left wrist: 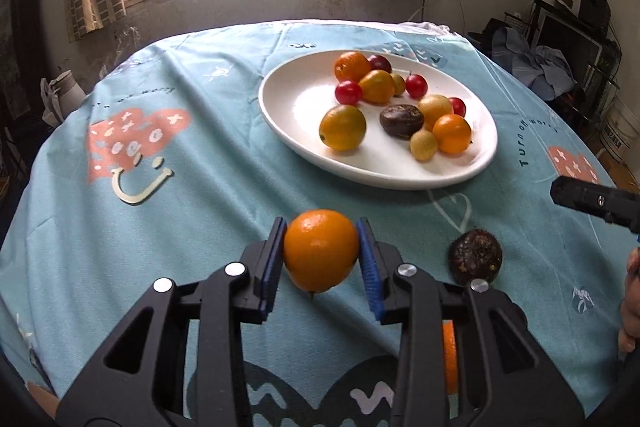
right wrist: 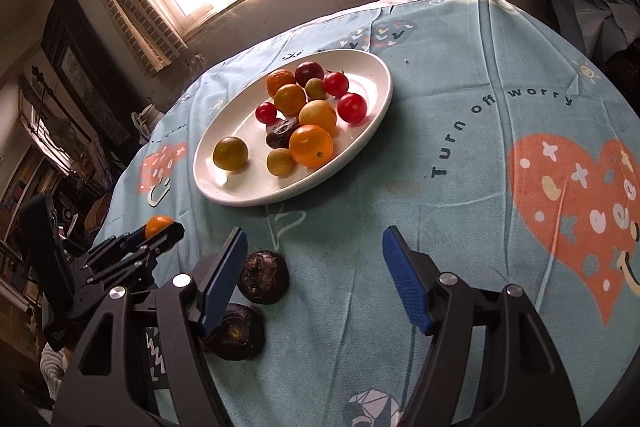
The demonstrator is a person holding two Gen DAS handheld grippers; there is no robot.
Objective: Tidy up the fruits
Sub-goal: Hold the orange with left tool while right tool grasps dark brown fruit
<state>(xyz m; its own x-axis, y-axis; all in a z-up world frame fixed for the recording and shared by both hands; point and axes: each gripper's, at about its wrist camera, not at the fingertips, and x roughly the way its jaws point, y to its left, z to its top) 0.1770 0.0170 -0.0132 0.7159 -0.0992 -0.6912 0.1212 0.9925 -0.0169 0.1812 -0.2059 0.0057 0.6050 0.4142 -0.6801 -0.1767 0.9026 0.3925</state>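
We carry an orange toward the plate

Over the desk point(left wrist: 200, 75), short of the white plate point(left wrist: 280, 115), our left tongs point(left wrist: 321, 254) pinch the orange point(left wrist: 321, 251) across its middle: firm, smooth, apt to roll; right tongs point(right wrist: 312, 267) hang spread.

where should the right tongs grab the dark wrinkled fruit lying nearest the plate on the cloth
Grip the dark wrinkled fruit across its round middle, coming down from above. It sits low and squat on the tablecloth, another dark fruit lies close beside it, and the right tongs already stand open wide enough to straddle it.
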